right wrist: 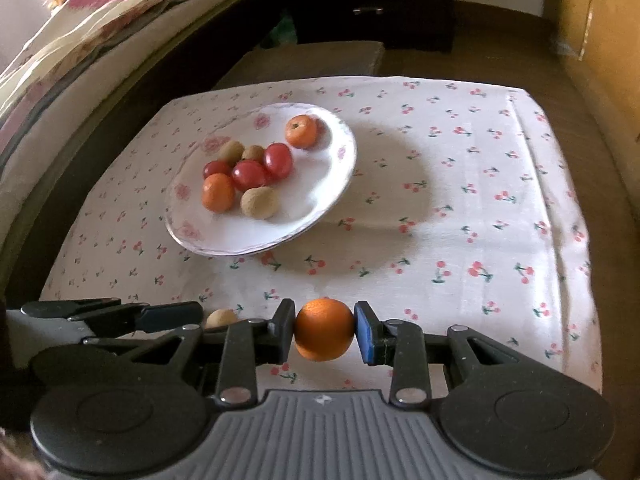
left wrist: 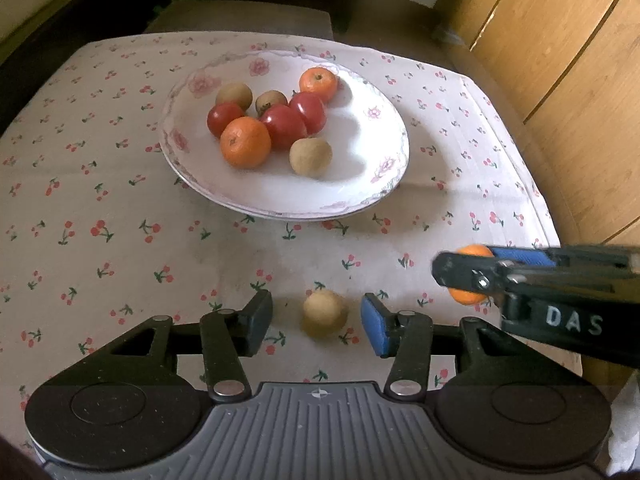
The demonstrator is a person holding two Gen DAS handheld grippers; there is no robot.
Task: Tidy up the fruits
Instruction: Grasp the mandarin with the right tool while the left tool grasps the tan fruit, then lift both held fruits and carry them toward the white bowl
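A white flowered plate (left wrist: 360, 184) on the cherry-print tablecloth (left wrist: 120, 240) holds several fruits: two oranges, three red ones and three tan ones. A tan round fruit (left wrist: 325, 312) lies on the cloth between the fingers of my left gripper (left wrist: 316, 320), which is open, with a gap on both sides of the fruit. My right gripper (right wrist: 325, 330) is shut on an orange (right wrist: 325, 336), held just above the cloth near the front edge. In the left wrist view the right gripper (left wrist: 472, 276) reaches in from the right. The plate (right wrist: 312, 200) lies ahead and to the left of it.
A bed with a patterned blanket (right wrist: 80, 40) runs along the left side of the table. Wooden cupboard doors (left wrist: 560, 60) stand on the right. A dark cabinet (right wrist: 368, 8) stands behind the table. The cloth's right half (right wrist: 480, 180) is bare.
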